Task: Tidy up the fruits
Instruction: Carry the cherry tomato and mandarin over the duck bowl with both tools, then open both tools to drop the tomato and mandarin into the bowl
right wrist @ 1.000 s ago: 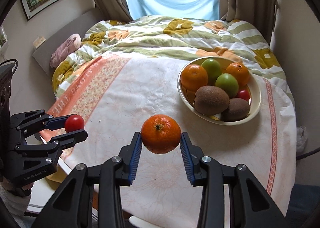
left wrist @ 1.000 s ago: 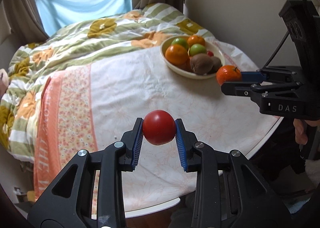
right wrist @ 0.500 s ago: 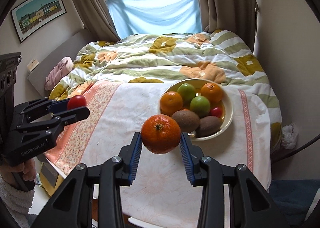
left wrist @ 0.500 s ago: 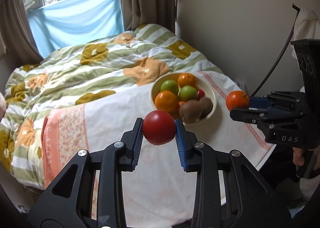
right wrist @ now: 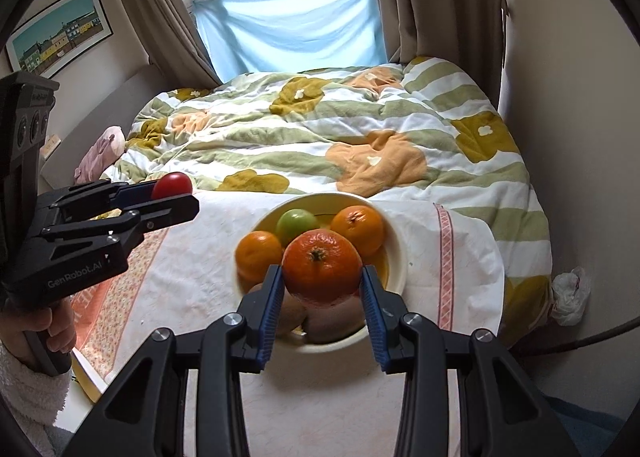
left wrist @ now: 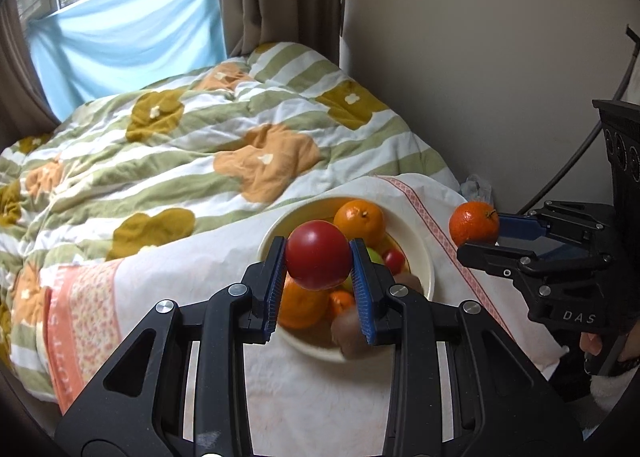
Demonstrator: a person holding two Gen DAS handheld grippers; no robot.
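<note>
My left gripper (left wrist: 319,279) is shut on a red tomato (left wrist: 318,255) and holds it in the air in front of the cream fruit bowl (left wrist: 422,257). It also shows at the left of the right wrist view (right wrist: 176,197). My right gripper (right wrist: 322,293) is shut on an orange (right wrist: 322,267), held above the near side of the bowl (right wrist: 394,253). That orange shows at the right of the left wrist view (left wrist: 474,223). The bowl holds oranges (right wrist: 357,229), a green fruit (right wrist: 298,223), kiwis (right wrist: 334,323) and a small red fruit (left wrist: 393,259).
The bowl stands on a round table with a white and pink cloth (right wrist: 188,269). A bed with a flowered green-striped quilt (right wrist: 320,129) lies behind it. A wall (left wrist: 480,57) runs along the right. A white bag (right wrist: 568,293) lies on the floor.
Both grippers have risen and drawn back from the table with their fruit. The bowl now sits lower in both views, behind the held fruit. Both grips are unchanged.
</note>
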